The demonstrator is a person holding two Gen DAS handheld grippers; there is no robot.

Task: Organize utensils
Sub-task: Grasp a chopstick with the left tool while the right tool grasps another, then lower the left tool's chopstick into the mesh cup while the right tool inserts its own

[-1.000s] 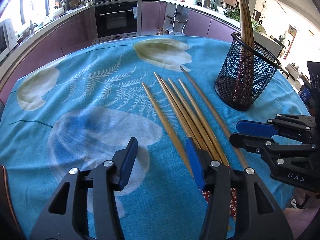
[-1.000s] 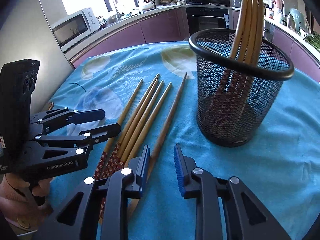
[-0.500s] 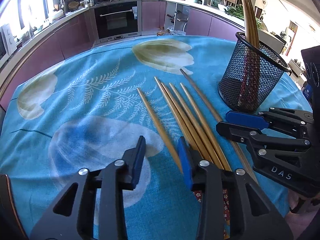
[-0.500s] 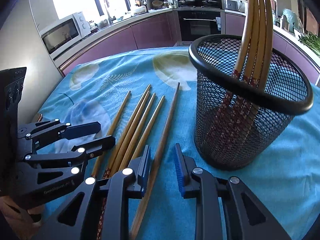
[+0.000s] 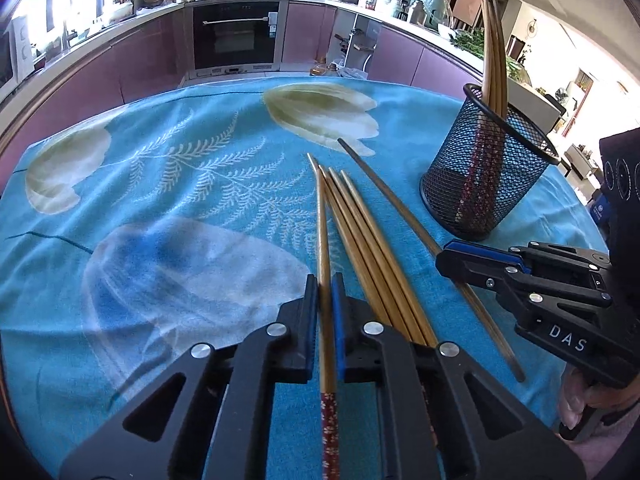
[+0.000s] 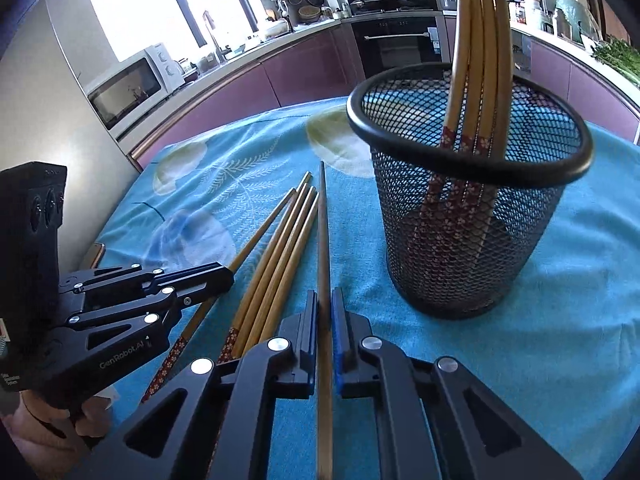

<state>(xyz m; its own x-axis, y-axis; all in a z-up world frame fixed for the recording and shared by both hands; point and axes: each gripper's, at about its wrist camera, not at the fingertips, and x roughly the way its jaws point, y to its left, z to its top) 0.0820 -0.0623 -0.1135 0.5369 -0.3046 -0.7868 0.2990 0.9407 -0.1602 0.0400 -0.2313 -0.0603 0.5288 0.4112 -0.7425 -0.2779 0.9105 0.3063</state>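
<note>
Several wooden chopsticks lie side by side on the blue flowered tablecloth (image 5: 160, 208). My left gripper (image 5: 325, 284) is shut on the leftmost chopstick (image 5: 322, 232), which has a red patterned end. My right gripper (image 6: 325, 300) is shut on the darker rightmost chopstick (image 6: 323, 240). Three chopsticks (image 5: 360, 232) lie between them; they also show in the right wrist view (image 6: 280, 264). A black mesh holder (image 6: 468, 216) with several chopsticks standing in it is just right of my right gripper; it also shows in the left wrist view (image 5: 484, 176). The right gripper shows in the left wrist view (image 5: 452, 258).
The table's far edge meets purple kitchen cabinets (image 5: 132, 68) and an oven (image 5: 236, 36). A microwave (image 6: 132, 88) stands on the counter at left. The left gripper's body (image 6: 132, 304) lies close to the left of the chopsticks.
Both grippers have moved forward and closed, each onto a chopstick: the left on the leftmost one, the right on the dark rightmost one. The left chopstick's tip has swung toward the others.
</note>
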